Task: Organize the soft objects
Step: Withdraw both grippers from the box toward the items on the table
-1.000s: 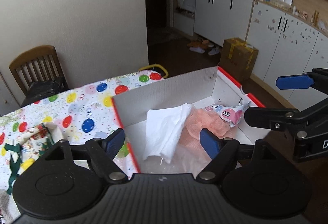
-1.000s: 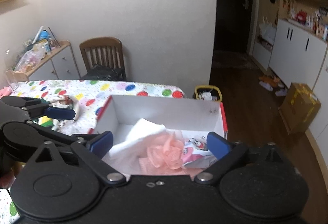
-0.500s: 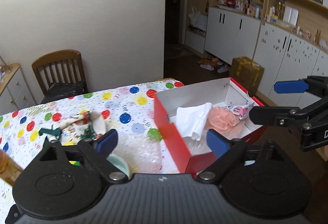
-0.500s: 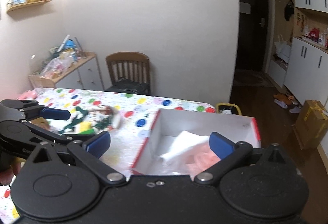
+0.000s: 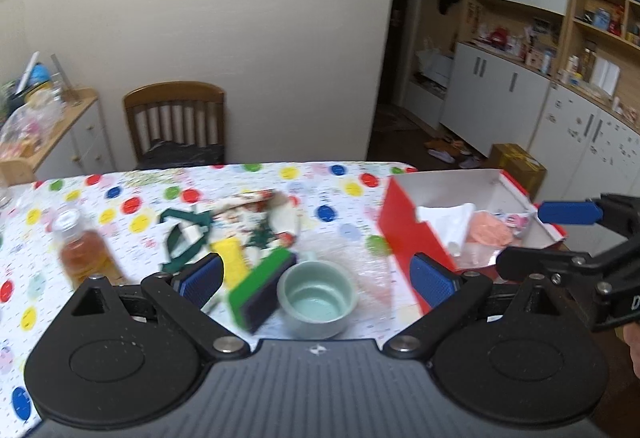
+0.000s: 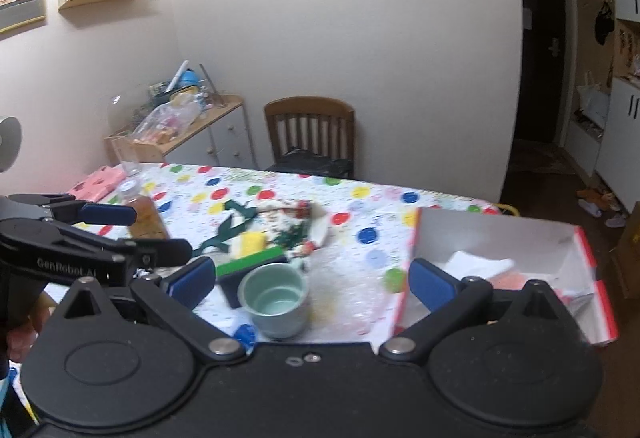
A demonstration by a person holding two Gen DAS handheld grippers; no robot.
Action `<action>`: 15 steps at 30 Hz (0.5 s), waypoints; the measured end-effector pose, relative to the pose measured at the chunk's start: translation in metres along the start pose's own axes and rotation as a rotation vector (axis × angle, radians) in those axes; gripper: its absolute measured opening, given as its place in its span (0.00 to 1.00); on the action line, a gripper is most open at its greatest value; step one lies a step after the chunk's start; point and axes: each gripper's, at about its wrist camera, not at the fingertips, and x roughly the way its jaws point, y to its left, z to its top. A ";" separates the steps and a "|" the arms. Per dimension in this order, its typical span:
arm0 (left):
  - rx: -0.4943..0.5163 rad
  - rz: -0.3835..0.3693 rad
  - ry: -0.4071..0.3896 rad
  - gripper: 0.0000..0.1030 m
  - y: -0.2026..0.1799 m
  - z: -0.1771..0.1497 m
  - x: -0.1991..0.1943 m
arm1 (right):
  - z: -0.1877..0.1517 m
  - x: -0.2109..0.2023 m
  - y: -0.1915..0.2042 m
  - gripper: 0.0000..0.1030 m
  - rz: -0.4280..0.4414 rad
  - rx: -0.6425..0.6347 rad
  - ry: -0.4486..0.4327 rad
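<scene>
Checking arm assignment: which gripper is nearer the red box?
Right. The right gripper has one fingertip in front of the red box; the left gripper sits further left, over the green cup.

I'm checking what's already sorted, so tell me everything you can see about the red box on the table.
The red box sits open-topped at the right end of the spotted tablecloth, near the table's edge. It looks like cardboard, red outside with a white interior. Inside lie a white cloth, a peach ruffled fabric beside it, and a printed packet toward the far right wall. Crinkled clear plastic lies against its left side. Neither gripper touches it.
</scene>
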 end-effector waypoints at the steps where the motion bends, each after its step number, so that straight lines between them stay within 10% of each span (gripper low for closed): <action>1: -0.007 0.007 -0.001 1.00 0.008 -0.002 -0.002 | -0.001 0.003 0.006 1.00 0.006 0.002 0.004; 15: -0.098 0.150 0.047 1.00 0.122 -0.060 -0.010 | -0.024 0.050 0.076 1.00 0.024 0.005 0.088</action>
